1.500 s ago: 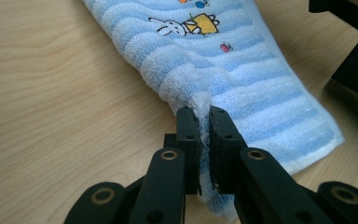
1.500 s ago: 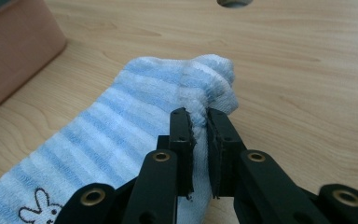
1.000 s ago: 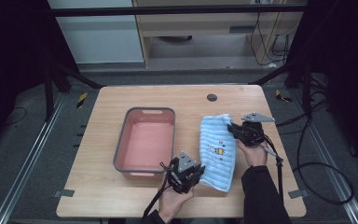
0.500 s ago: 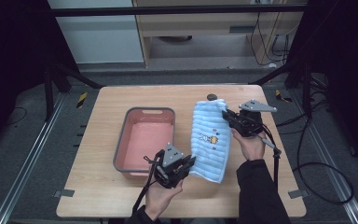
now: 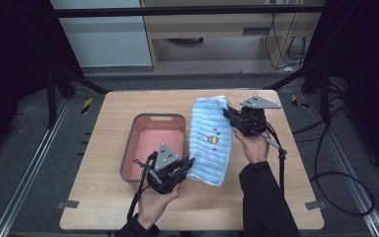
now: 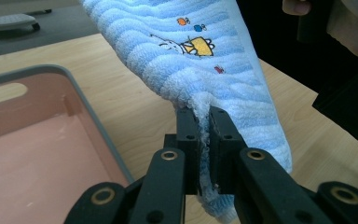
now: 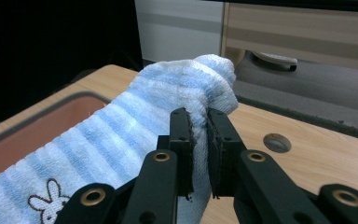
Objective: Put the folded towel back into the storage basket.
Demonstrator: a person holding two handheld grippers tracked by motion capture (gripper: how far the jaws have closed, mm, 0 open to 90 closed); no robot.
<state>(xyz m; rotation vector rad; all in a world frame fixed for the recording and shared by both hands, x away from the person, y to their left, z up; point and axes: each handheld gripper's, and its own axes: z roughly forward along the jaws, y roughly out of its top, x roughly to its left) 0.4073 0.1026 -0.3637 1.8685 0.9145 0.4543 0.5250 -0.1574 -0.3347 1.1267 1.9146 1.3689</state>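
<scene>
A person stands at a wooden worktop (image 5: pixel 103 197) and holds a black tool in each hand. Between the two tools hangs a blue striped towel (image 5: pixel 209 143) with small cartoon pictures on it, a bunny and some little coloured shapes. The left tool (image 5: pixel 185 165) is near the front of the worktop, and its two jaws are pressed together on the near corner of the towel, so the cloth is pinched tight between them. The right tool (image 5: pixel 228 114) is farther back, and its jaws are squeezed on the far corner of the towel, where the cloth bunches up into a soft lump. The towel is stretched long between them, just to the right of a pink tub (image 5: pixel 153 145) with a grey rim. The tub sits on the worktop beside the left tool, and the towel's edge comes very close to the tub's right wall. In the left gripper view the towel (image 6: pixel 200 60) rises up over the jaws and hides much of the worktop behind it. A small round hole (image 7: pixel 276 142) is in the worktop near the far edge, past the right tool. Black cables (image 5: pixel 325 168) trail off the right side onto the grey floor. Beyond the worktop stands a pale cabinet (image 5: pixel 108 44) and a wooden shelf unit (image 5: pixel 212 24).
</scene>
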